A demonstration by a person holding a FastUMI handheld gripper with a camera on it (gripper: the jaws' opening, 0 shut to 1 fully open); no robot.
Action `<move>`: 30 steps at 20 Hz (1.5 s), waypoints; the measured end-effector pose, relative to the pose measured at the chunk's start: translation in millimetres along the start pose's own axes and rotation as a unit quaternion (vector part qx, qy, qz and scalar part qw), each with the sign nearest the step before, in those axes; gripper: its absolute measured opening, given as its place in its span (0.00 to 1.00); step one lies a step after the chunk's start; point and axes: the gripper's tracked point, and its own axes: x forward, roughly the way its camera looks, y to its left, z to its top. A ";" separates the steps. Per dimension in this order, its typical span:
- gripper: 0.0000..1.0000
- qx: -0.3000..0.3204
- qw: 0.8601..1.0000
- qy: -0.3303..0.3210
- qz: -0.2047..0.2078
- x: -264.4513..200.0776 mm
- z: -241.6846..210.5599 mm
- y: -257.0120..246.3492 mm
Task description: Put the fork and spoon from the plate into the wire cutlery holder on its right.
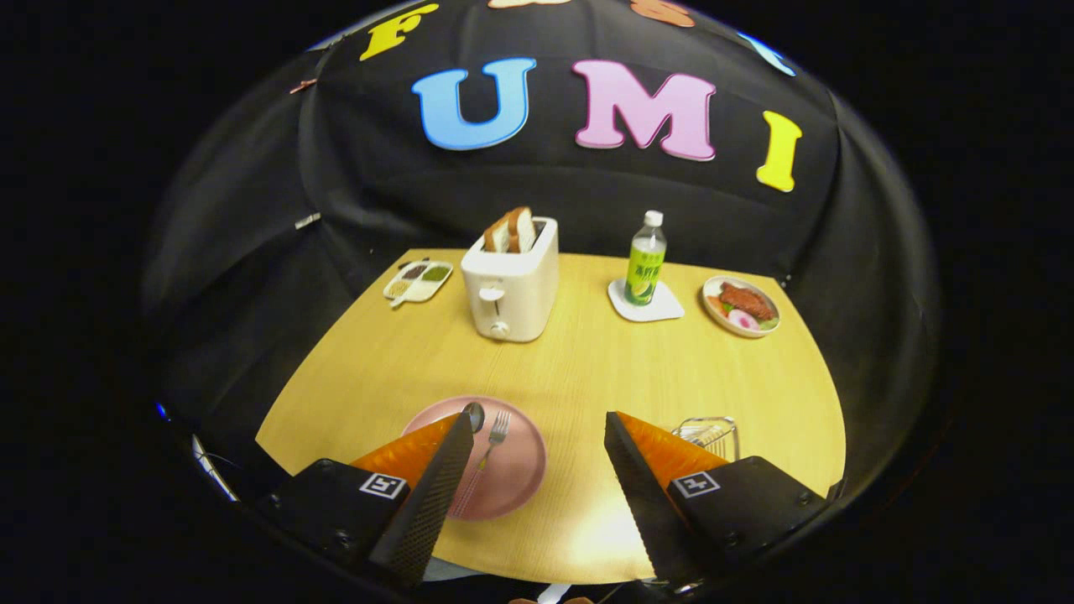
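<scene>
In the gripper view, the gripper is held above the near edge of the table with its fingers spread wide, nothing gripped or touched between them. The pink plate is seen just ahead of the left finger, partly covered by it. The fork and the spoon are laid side by side on the plate, the spoon beside the left fingertip. The wire cutlery holder is placed right of the plate, behind the right finger. Farther back, a toaster with bread, a bottle on a coaster and a dish of food are set.
</scene>
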 end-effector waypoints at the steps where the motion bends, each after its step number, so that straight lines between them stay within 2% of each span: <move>1: 0.99 -0.002 1.000 0.023 0.008 8.0 -13.5 7.7; 3: 0.99 -0.004 0.997 0.073 0.025 24.5 -43.7 23.4; 6: 0.98 -0.011 0.992 0.122 0.028 45.1 -79.0 34.7; 15: 0.85 -0.021 0.977 0.209 0.025 93.0 -137.8 54.8; 16: 0.79 -0.018 0.976 0.217 0.025 94.6 -142.4 55.9; 21: 0.65 -0.005 0.969 0.244 0.032 100.6 -152.4 63.4; 22: 0.59 -0.004 0.968 0.250 0.035 101.0 -154.7 65.5; 25: 0.51 0.002 0.962 0.269 0.045 101.9 -160.2 67.8; 26: 0.36 0.007 0.961 0.274 0.043 102.2 -161.4 66.1; 28: 0.23 0.014 0.960 0.276 0.045 103.6 -160.1 64.5; 29: 0.22 0.012 0.961 0.273 0.048 102.2 -154.8 60.9; 30: 0.17 0.008 0.961 0.273 0.051 106.7 -158.6 60.7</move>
